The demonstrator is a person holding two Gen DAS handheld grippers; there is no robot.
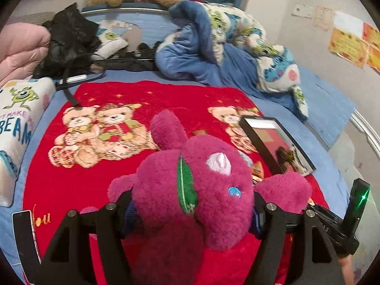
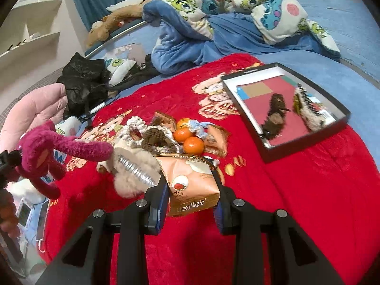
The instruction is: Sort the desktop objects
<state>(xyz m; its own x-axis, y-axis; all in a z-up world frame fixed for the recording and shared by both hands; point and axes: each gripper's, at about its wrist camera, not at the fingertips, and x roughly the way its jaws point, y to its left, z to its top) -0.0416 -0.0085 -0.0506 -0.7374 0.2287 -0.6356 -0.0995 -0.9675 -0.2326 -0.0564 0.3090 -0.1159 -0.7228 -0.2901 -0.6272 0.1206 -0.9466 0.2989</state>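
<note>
My left gripper (image 1: 192,216) is shut on a magenta plush bear (image 1: 197,190), which fills the lower middle of the left wrist view and hangs above the red blanket (image 1: 118,173). The same magenta plush bear (image 2: 47,152) shows at the far left of the right wrist view, lifted off the bed. My right gripper (image 2: 190,204) is shut on an orange Choco Magic snack packet (image 2: 190,182). Beyond it lies a pile: three tangerines (image 2: 187,137), knitted pieces (image 2: 152,137), more snack packets (image 2: 216,140) and a beige fluffy toy (image 2: 133,166). A black-rimmed box (image 2: 285,109) at the right holds two fuzzy items.
A crumpled blue cartoon blanket (image 1: 225,47) lies at the back of the bed. A black bag (image 1: 68,40) and a pink quilt (image 1: 19,47) are at the left. The black box (image 1: 277,144) sits to the right of the left gripper. A white pillow (image 1: 16,118) lies at the left edge.
</note>
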